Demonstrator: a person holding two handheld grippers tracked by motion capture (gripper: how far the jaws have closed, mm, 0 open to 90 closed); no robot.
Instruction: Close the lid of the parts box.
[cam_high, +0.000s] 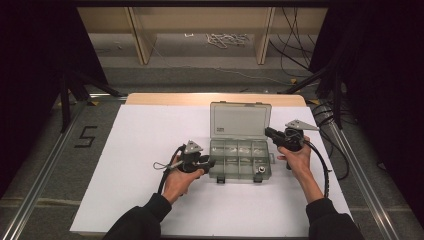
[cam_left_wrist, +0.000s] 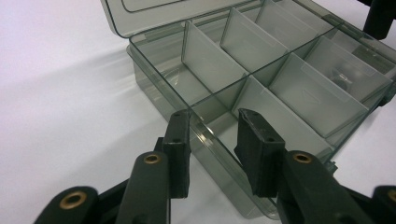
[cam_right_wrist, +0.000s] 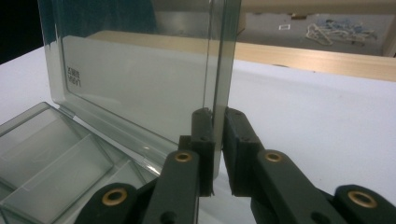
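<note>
A smoky clear compartment box (cam_high: 239, 176) sits mid-table with its lid (cam_high: 240, 120) standing upright. My left gripper (cam_high: 212, 163) is at the box's left end. In the left gripper view it (cam_left_wrist: 212, 116) is open, one jaw outside and one inside the box wall (cam_left_wrist: 154, 88). My right gripper (cam_high: 268, 132) is at the lid's right edge. In the right gripper view it (cam_right_wrist: 218, 114) is shut on the edge of the lid (cam_right_wrist: 140, 84). A small metal part (cam_high: 260, 170) lies in the front right compartment, also visible through a divider (cam_left_wrist: 343, 77).
The box rests on a white sheet (cam_high: 150, 130) covering the table. Cables (cam_high: 325, 170) trail from both grippers. Beyond the table's far edge are wooden shelf legs (cam_high: 137, 35) and loose cords on the floor.
</note>
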